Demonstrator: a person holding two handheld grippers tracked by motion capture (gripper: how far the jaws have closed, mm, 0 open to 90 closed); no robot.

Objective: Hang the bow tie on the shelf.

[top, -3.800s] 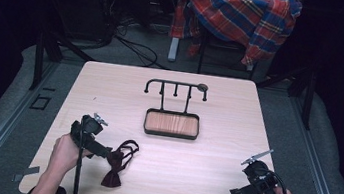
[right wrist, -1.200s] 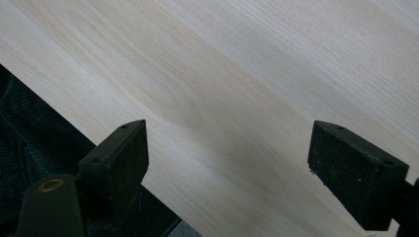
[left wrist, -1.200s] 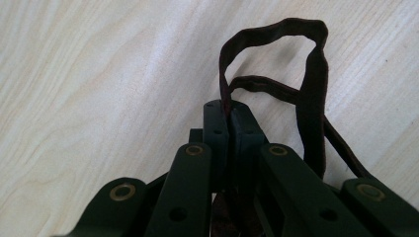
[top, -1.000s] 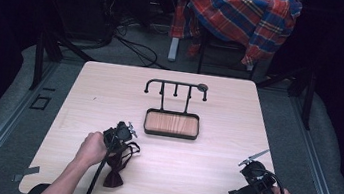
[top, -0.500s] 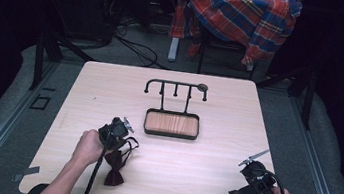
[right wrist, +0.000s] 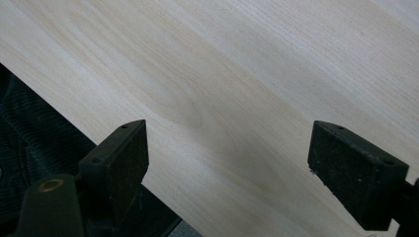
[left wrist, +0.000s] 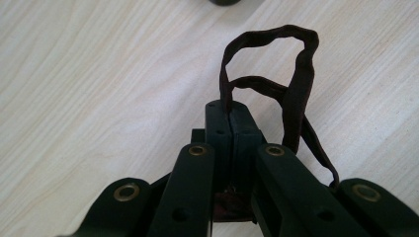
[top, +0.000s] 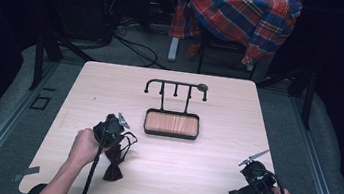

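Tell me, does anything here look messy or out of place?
Mostly tidy. The plaid shirt is slung untidily over a chair behind the table. The bow tie lies crumpled by the left tool, which pinches its strap.

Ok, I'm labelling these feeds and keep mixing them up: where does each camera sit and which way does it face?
High view: above the person's side, facing forward and down on the table; forearms, left gripper, right gripper.
Left gripper view: on the left gripper, facing down along shut jaws pinching the bow tie strap.
Right gripper view: on the right gripper, over the table edge, jaws open.
Shared: high and left gripper views show the bow tie.
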